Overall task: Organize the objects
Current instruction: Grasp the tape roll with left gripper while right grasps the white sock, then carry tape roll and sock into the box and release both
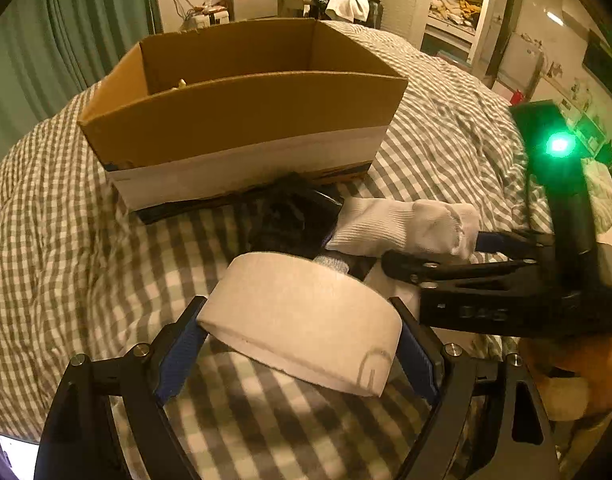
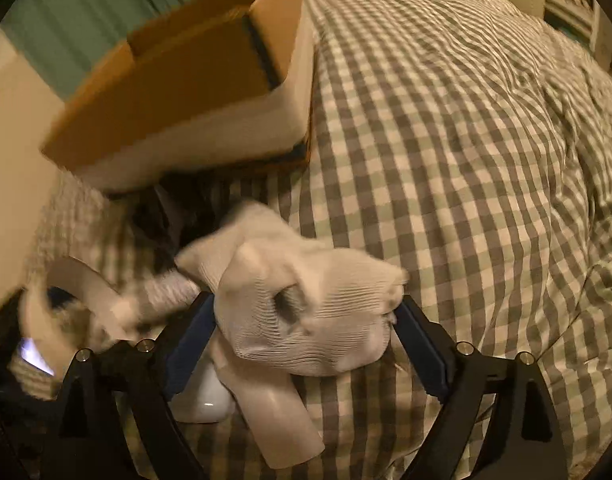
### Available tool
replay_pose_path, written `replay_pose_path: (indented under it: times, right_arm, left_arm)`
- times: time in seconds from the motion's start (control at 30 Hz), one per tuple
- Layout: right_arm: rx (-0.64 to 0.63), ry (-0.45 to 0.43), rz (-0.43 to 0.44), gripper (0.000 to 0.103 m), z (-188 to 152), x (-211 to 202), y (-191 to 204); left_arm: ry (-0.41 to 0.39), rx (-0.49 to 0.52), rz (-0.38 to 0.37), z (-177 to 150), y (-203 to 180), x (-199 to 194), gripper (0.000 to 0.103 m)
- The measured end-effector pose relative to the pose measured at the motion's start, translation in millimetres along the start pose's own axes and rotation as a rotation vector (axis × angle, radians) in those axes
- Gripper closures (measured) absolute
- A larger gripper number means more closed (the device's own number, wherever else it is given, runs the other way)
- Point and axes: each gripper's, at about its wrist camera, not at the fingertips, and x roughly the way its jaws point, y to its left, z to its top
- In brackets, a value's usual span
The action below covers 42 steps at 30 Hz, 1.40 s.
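The left tongs pinch a white tape roll just above the checked bed. The right tongs pinch a white sock — it hangs over a white tube. The box sits on the bed at 12 o'clock — a dark heap lies against it.

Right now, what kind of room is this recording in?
Most likely a bedroom: the work happens on a bed with a checked cover, green curtains hang behind it, and open shelves of folded linens stand at the far wall.
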Motion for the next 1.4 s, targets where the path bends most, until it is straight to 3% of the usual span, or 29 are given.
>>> replay_pose_path:
  times: [0.07, 0.1, 0.23, 0.57, 0.9, 1.17, 1.4]
  right_arm:
    - [-0.021, -0.036, -0.025, 0.019, -1.5, -0.8, 7.4]
    - [-0.021, -0.05, -0.041, 0.029, -1.6, -2.9, 9.4]
    - [-0.035, -0.088, -0.068, 0.034, -2.2, -17.2, 14.1]
    - [-0.028, -0.244, -0.09, 0.035, -5.1, -83.3, 16.2]
    - [-0.084, -0.365, -0.121, 0.035, 3.1, -148.3, 37.0]
    - [-0.081, -0.392, -0.114, 0.035, 15.0, -166.7, 43.2]
    - [-0.086, -0.392, -0.125, 0.035, 39.6, -162.7, 38.3]
  left_arm:
    - [-0.01, 0.002, 0.007, -0.7, 2.8, -6.8, 0.015]
    - [-0.014, 0.002, 0.01, -0.3, 4.2, -9.5, 0.015]
    - [-0.036, -0.011, 0.025, 0.0, 9.6, -22.0, 0.015]
    - [-0.133, -0.035, 0.04, 13.5, 18.9, -66.1, 0.015]
    - [-0.261, -0.056, 0.006, 59.1, 30.6, -120.0, 0.015]
    - [-0.272, -0.077, -0.077, 108.7, 34.1, -136.9, 0.015]
    - [-0.256, -0.072, -0.075, 142.9, 39.4, -116.6, 0.015]
